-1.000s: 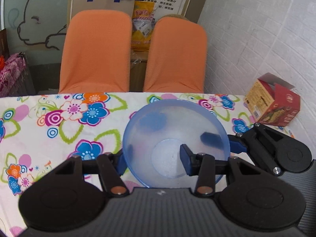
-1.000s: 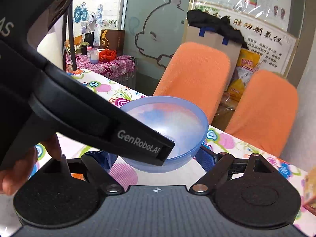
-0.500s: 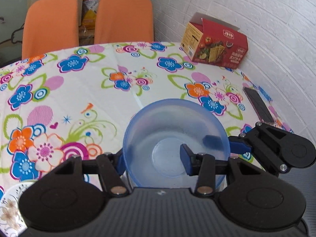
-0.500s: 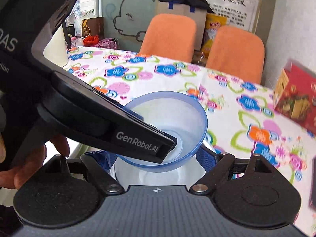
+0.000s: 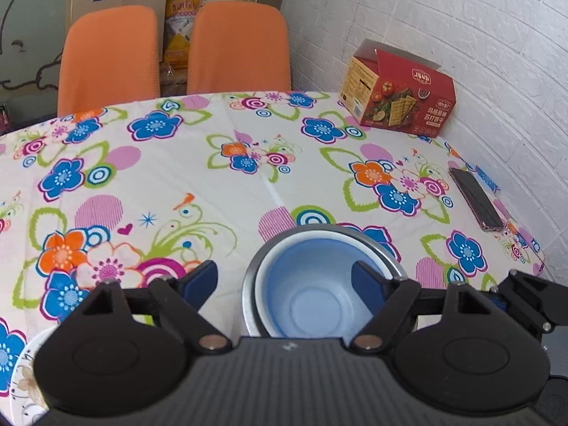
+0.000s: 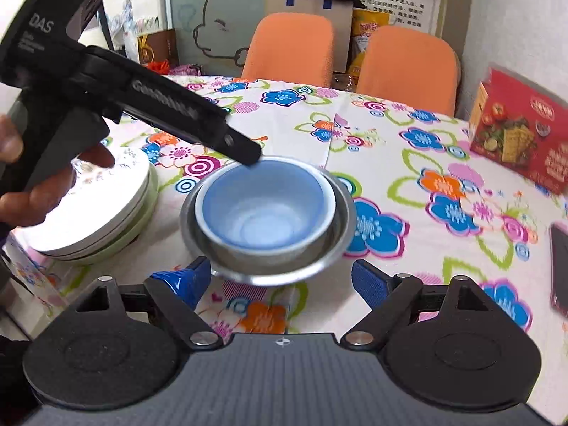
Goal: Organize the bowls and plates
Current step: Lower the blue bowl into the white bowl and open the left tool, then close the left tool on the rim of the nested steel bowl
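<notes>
Floral-clothed surface (image 6: 355,163), two orange chairs (image 6: 291,49) at far edge. Blue bowl (image 6: 264,209) nested in steel bowl (image 6: 330,252) — centre, plate stack (image 6: 106,209) just left. Left hand-held gripper (image 5: 284,280) spread wide, one finger over the blue bowl's rim. Right hand-held gripper (image 6: 277,280) apart — empty, near the bowls.

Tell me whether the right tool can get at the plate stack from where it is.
Probably yes, with care: the right tool is open, but the left tool and the metal bowl crowd the route to the plate stack.
</notes>
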Action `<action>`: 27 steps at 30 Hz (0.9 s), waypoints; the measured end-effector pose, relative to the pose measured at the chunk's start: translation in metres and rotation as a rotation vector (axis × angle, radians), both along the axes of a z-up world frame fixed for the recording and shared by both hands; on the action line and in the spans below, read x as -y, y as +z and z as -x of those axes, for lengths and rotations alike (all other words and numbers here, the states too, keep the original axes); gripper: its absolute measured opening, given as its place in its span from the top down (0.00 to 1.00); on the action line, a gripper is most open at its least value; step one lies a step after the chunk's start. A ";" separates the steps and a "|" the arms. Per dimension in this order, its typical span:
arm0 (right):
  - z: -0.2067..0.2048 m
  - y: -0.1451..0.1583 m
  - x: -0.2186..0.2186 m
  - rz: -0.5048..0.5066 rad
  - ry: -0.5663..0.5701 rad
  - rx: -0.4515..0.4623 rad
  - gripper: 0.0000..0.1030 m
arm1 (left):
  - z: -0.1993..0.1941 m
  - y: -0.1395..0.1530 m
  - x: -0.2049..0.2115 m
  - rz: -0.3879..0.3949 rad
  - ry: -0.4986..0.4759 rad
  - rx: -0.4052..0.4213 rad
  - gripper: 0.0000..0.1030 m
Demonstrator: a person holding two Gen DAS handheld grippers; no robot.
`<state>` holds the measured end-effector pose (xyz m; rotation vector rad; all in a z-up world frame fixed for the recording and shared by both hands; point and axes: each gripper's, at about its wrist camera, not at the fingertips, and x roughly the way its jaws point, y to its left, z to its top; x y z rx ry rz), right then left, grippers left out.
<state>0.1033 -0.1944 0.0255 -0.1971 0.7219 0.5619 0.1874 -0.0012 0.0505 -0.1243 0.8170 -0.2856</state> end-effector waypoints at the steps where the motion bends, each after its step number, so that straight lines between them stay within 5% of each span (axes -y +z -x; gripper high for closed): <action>1: 0.002 0.000 0.005 -0.021 -0.013 -0.010 0.28 | 0.001 0.002 -0.003 0.004 0.006 0.004 0.24; 11: -0.033 0.001 0.008 -0.126 -0.086 0.002 0.28 | 0.000 -0.003 -0.019 -0.025 0.040 -0.016 0.23; 27: -0.085 -0.041 -0.008 -0.053 -0.151 -0.083 0.28 | -0.041 -0.050 0.004 -0.133 0.013 -0.123 0.23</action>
